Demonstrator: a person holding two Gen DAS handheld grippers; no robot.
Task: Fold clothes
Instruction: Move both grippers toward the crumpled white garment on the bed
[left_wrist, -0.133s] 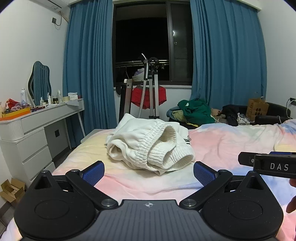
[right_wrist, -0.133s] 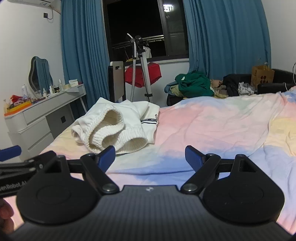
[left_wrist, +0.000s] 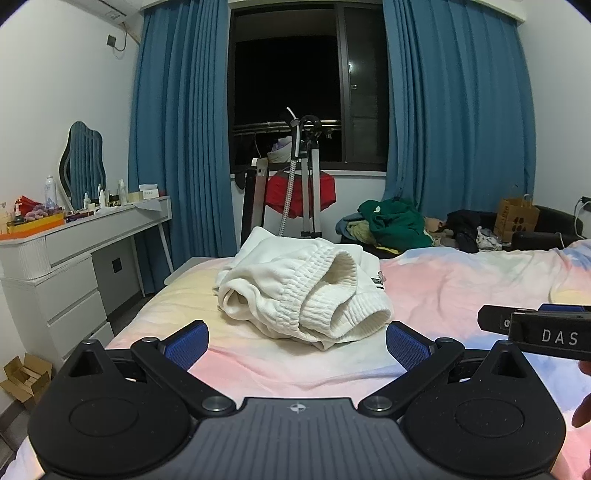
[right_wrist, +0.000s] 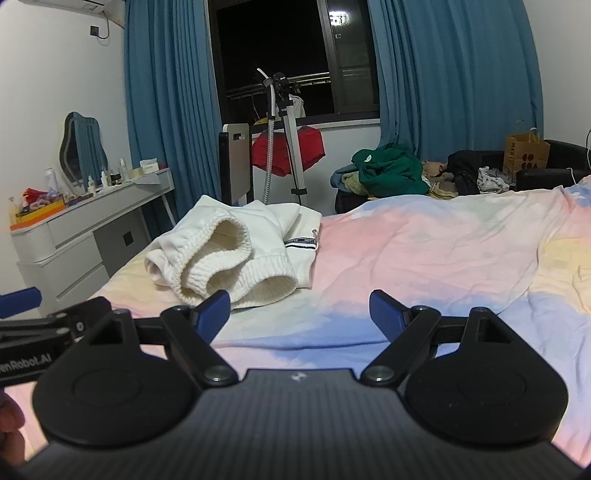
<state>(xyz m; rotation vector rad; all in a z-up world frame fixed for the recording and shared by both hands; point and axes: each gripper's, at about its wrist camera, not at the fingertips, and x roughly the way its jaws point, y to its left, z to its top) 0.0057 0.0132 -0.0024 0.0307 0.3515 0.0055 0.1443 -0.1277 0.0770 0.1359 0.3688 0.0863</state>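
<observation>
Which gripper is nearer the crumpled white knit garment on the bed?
Left, by a little. The left gripper faces the white knit garment head-on; the right gripper sits off to its right, garment beyond its left finger.

Left gripper (left_wrist: 297, 341) and right gripper (right_wrist: 299, 312) are black, with ribbed grey bodies, round discs, silver pivot screws and blue fingertip pads (left_wrist: 186, 345). White letters "DAS" mark one side.
</observation>
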